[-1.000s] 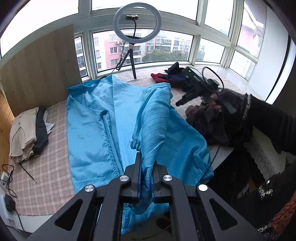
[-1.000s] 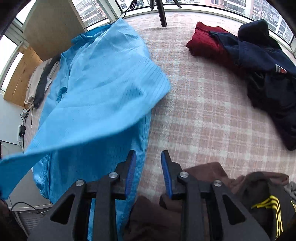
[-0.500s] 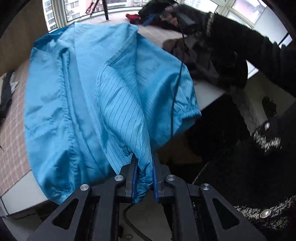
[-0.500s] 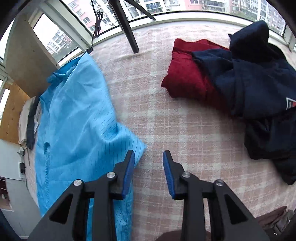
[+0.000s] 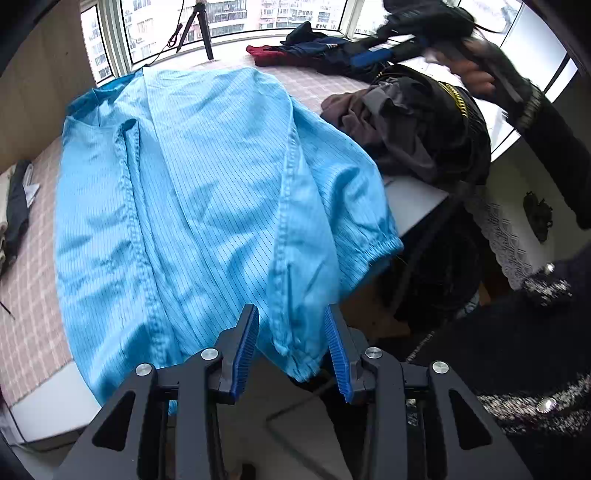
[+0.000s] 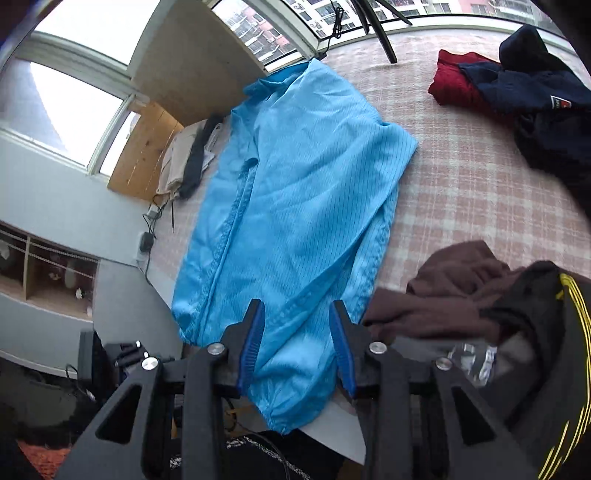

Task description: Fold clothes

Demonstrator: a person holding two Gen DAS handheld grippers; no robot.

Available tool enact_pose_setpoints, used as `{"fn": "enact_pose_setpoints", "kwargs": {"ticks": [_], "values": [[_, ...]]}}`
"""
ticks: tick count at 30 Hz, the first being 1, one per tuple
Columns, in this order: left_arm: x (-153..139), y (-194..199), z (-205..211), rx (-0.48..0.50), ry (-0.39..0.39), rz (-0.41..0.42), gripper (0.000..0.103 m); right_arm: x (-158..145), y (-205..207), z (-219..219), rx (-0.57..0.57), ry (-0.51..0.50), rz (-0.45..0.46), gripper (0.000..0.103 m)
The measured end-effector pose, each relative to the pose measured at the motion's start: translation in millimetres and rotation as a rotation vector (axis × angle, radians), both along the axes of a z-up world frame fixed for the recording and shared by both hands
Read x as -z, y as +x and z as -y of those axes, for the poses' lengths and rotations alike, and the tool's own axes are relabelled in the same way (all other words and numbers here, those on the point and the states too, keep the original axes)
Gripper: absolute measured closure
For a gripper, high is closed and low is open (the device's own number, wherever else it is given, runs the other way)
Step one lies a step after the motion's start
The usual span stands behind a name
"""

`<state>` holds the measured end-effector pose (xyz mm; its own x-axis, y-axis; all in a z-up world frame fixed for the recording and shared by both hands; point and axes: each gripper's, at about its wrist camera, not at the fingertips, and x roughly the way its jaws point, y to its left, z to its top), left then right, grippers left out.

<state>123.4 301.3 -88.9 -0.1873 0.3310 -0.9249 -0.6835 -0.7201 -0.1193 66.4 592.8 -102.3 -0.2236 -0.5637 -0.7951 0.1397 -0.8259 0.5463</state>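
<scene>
The blue striped garment (image 5: 207,192) was spread lengthwise on the checked table (image 6: 461,177), its collar at the far end near the window and its near hem and one elastic cuff draped over the near table edge. The left tongs (image 5: 291,343) had just been opening and stood apart, with the hanging hem seen between the pads but not pressed by them. The right tongs (image 6: 297,345) also stood apart above the near end of the garment, nothing being clamped. To the right of the garment an open strip of checked cloth was left between it and the brown and black heap (image 6: 480,302) at the near right corner; farther off lay the red and navy clothes (image 6: 498,81). On the left, a folded pale stack (image 6: 177,158) was placed near the far left edge, beside a wooden board (image 6: 192,62). The right hand (image 5: 480,74) was blurred in the left wrist view, and the tripod legs (image 6: 380,33) were cut off at the top. How far the hem hung below the edge could not be made out.
</scene>
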Motion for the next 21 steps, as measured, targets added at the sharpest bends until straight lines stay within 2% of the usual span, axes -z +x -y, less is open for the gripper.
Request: {"fn": "enact_pose_setpoints", "kwargs": {"ticks": [4,7,10,11,12,13,14,15,17,19,21], "values": [[37.0,-26.0,-15.2,0.024,-0.019,0.047,0.068,42.7,70.6,35.5,-0.019,0.104,0.089,0.067],[59.6,-33.3,-24.7,0.044,0.005,0.111,0.068,79.1,92.6,57.6,-0.007,0.103,0.136,0.067],[72.5,-29.4,-36.8,0.08,0.006,0.15,0.068,94.7,102.5,73.0,-0.018,0.108,0.132,0.067],[73.0,-28.5,-43.6,0.068,0.03,0.185,0.07,96.7,105.8,75.3,-0.025,0.143,0.134,0.067],[69.9,-25.4,-53.1,0.055,0.1,0.248,0.07,96.3,109.6,74.4,-0.025,0.164,0.137,0.067],[61.9,-14.8,-66.9,0.088,0.175,0.289,0.07,92.3,114.5,66.7,-0.012,0.154,0.141,0.067],[50.7,1.9,-83.7,0.158,0.22,0.291,0.069,86.9,119.9,55.8,0.007,0.128,0.144,0.067],[38.4,20.9,-99.6,0.234,0.235,0.255,0.069,80.0,124.0,43.5,0.031,0.107,0.142,0.067],[17.1,52.5,-114.9,0.35,0.203,0.131,0.068,59.8,123.0,19.1,0.084,0.099,0.112,0.067],[7.3,57.8,-111.4,0.362,0.197,0.091,0.063,35.7,112.7,-0.1,0.121,0.11,0.061,0.067],[10.6,47.5,-114.1,0.302,0.139,0.038,0.062,12.5,93.5,-12.1,0.143,0.121,-0.001,0.067]]}}
